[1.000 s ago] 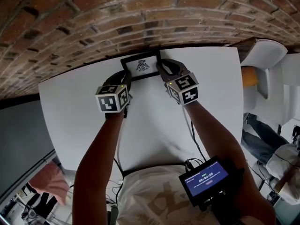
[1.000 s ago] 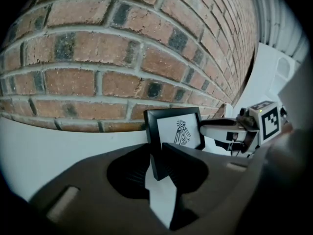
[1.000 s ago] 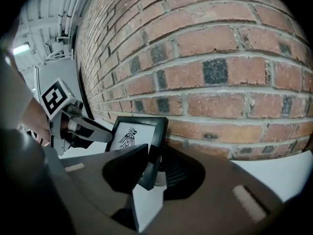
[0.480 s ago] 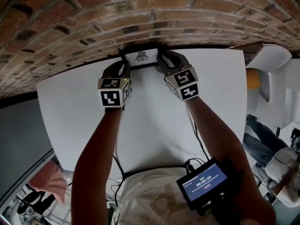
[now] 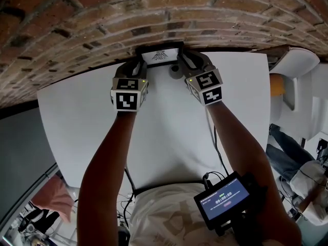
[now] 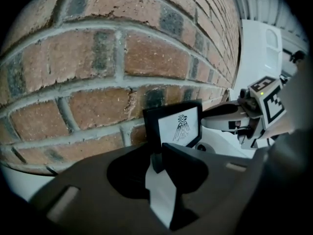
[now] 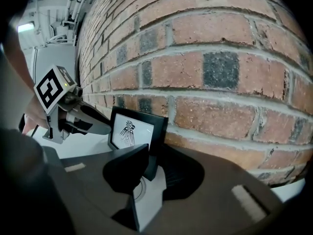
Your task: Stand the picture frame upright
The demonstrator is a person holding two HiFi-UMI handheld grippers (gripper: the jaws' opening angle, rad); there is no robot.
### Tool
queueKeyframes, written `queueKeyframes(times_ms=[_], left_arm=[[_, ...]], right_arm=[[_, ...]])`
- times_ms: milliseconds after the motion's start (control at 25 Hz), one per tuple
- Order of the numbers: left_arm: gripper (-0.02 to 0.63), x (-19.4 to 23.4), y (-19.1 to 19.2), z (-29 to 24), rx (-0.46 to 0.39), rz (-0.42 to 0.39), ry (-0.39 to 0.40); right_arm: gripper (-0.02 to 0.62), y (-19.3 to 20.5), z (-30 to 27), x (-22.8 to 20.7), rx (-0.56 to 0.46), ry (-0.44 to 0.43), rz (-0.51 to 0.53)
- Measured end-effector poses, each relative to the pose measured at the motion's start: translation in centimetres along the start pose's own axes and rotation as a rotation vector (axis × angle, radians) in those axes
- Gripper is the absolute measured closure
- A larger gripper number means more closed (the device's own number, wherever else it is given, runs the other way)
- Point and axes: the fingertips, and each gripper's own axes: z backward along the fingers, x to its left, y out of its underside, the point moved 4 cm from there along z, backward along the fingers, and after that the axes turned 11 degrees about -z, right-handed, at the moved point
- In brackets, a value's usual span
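The black picture frame with a white bird print stands upright at the far edge of the white table, close to the brick wall. My left gripper is shut on its left edge, and in the left gripper view the frame rises from between the jaws of that gripper. My right gripper holds the right edge and its jaws are closing. In the right gripper view the frame sits between the jaws of this gripper.
A small round grey disc lies on the table just in front of the frame. The wall runs directly behind it. A white chair stands right of the table. A handheld screen hangs at the person's waist.
Both grippers have carried the frame away from the person to the wall. It has tipped from leaning back to standing upright, which uncovered the round disc.
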Motion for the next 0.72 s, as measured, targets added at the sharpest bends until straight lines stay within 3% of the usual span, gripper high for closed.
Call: queueKeyframes(times_ms=[440,720], left_arm=[[0.495,-0.12,0.09,-0.23,-0.007,0.052,0.051],[0.477,0.34,0.54,0.25,-0.012,0.073,0.04]], right_arm=[[0.494,0.49,-0.04,0.06,0.012,-0.001,0.01],[0.486,0.57,0.48,-0.41,0.004,0.012,-0.003]])
